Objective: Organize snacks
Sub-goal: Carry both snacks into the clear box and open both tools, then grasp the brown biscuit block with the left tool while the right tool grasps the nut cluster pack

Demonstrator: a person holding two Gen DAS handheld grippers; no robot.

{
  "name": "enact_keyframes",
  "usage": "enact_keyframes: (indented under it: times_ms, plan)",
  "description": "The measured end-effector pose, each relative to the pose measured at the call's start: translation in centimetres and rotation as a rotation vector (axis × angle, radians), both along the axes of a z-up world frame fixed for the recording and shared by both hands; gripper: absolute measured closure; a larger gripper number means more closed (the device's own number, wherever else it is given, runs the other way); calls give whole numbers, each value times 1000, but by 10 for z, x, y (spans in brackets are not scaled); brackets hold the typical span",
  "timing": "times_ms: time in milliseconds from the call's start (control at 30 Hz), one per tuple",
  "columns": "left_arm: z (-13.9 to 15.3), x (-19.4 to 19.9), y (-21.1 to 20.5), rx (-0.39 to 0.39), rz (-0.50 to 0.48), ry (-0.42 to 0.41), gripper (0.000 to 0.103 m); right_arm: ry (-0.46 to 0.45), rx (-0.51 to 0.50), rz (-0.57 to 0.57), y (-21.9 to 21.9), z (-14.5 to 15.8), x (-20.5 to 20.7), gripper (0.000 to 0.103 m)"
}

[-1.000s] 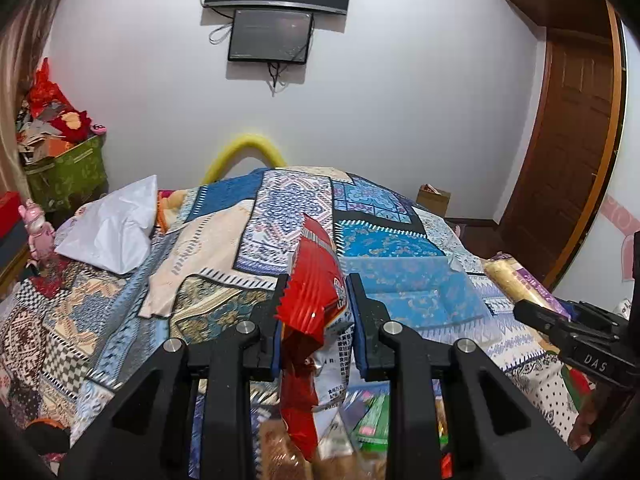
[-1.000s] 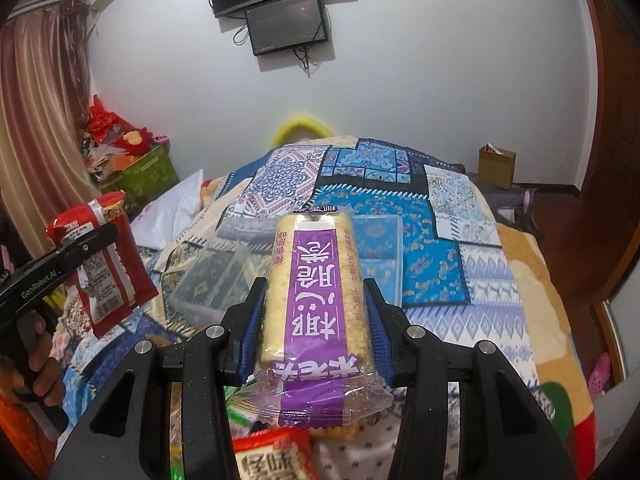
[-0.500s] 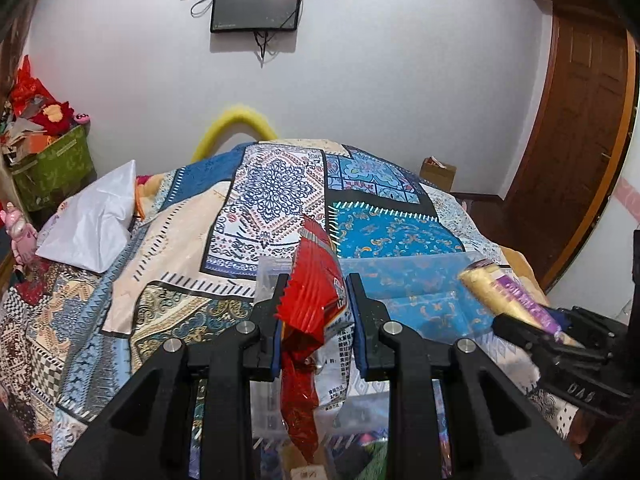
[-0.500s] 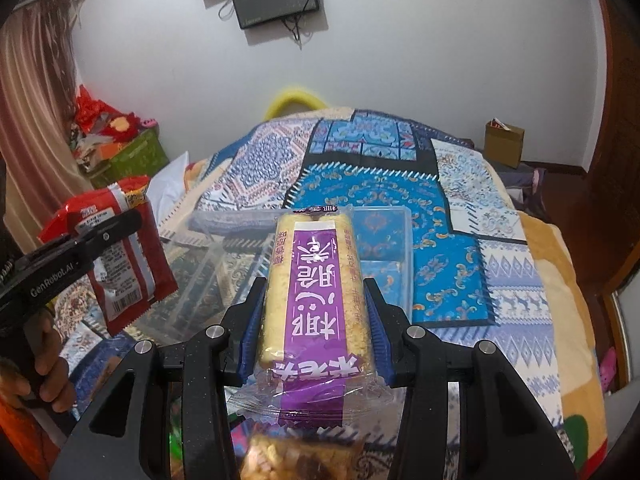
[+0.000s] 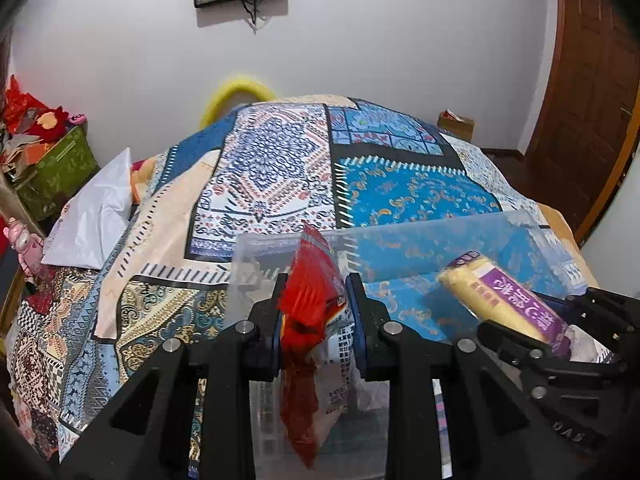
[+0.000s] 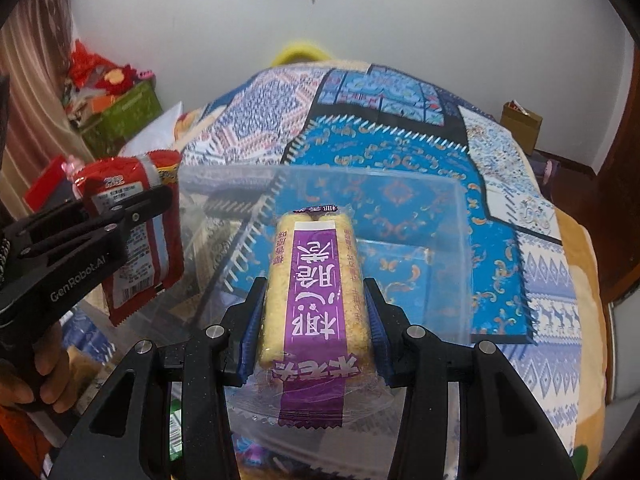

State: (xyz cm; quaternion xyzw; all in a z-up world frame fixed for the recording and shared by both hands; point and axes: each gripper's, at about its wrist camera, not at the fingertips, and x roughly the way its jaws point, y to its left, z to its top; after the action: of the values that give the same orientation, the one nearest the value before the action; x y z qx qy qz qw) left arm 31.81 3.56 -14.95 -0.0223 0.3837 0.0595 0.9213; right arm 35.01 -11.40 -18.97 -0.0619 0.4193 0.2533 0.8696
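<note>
While a second ago the clear bin (image 6: 320, 208) sat farther up the frame, both tongs now hang over it: left tongs (image 5: 316, 312) pinching the red packet (image 5: 308, 320), right tongs (image 6: 316, 320) pinching the purple-labelled wafer pack (image 6: 316, 292), ready for dropping in.

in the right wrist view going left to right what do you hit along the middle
left claw shut on the red foil snack packet → clear plastic storage bin → right claw shut on the yellow rice cracker pack with a purple label → blue patterned patchwork bedspread
</note>
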Motion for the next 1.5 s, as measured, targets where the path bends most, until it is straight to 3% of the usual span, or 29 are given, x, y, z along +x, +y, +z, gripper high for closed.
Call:
enact_keyframes:
  times_ms: [100,167,200,367,600,700,900,1200,1500]
  plan:
    - [-2,3,-2,-17,-18,24,68,0,-18,12,2,0,-2,60]
    - [-2,2,-2,-37,-23,33,43,8,-23,12,2,0,-3,60]
    - [0,0,-3,-43,-31,26,40,11,-25,12,3,0,-3,60]
    - [14,-14,-10,-43,-61,-2,36,-5,-20,14,-2,13,-11,55]
    - [50,-45,7,-150,-49,-51,31,-63,29,-2,-17,43,-31,50]
    - [62,-62,17,-179,-42,-67,30,-95,48,-16,-26,56,-45,40]
    - [72,-100,26,-151,-29,-70,29,-126,59,-27,-38,67,-71,38]
    - [50,-149,32,-121,-35,-9,26,-108,58,-28,-51,56,-105,38]
    - [-1,-171,43,-160,-7,110,26,-15,-7,-19,-46,12,-113,38]
